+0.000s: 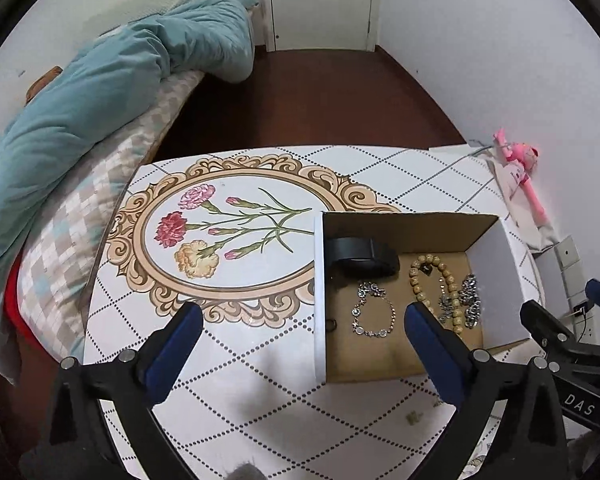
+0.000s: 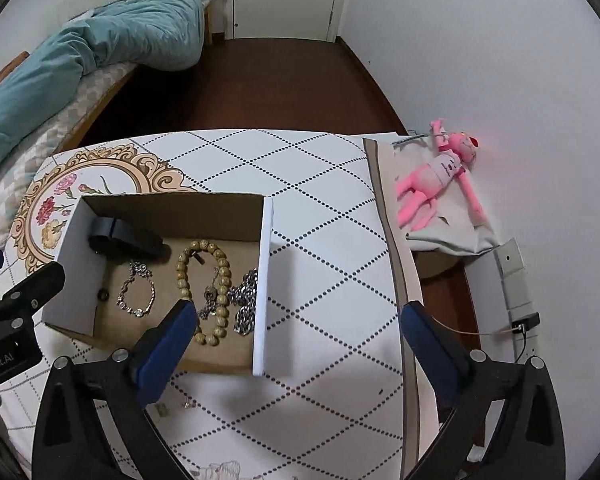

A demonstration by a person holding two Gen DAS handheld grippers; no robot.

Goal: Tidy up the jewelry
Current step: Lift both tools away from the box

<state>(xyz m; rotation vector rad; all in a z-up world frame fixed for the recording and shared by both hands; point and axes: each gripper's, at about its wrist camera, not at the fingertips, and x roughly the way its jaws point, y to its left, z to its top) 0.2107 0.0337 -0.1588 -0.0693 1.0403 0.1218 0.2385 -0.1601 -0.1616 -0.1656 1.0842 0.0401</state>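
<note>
An open cardboard box [image 1: 496, 280] [image 2: 76, 256] stands on the table. Inside lie a wooden bead bracelet [image 1: 436, 276] [image 2: 220, 288], a thin silver bracelet [image 1: 374, 312] [image 2: 138, 292], a heavy silver chain [image 1: 470, 300] [image 2: 246, 304], a black watch band [image 1: 360, 256] [image 2: 128, 236] and a small dark ring [image 2: 102, 294]. My left gripper [image 1: 304, 320] is open and empty, above the box's left wall. My right gripper [image 2: 298, 318] is open and empty, above the box's right wall and the table beside it.
The table [image 1: 260, 360] [image 2: 320, 240] has a white diamond-pattern cloth with a flower medallion [image 1: 228, 228]. A pink plush toy [image 2: 440, 184] lies on a bag at the right. A bed with a teal duvet [image 1: 100, 92] stands to the left. A wall power strip [image 2: 516, 280] is at right.
</note>
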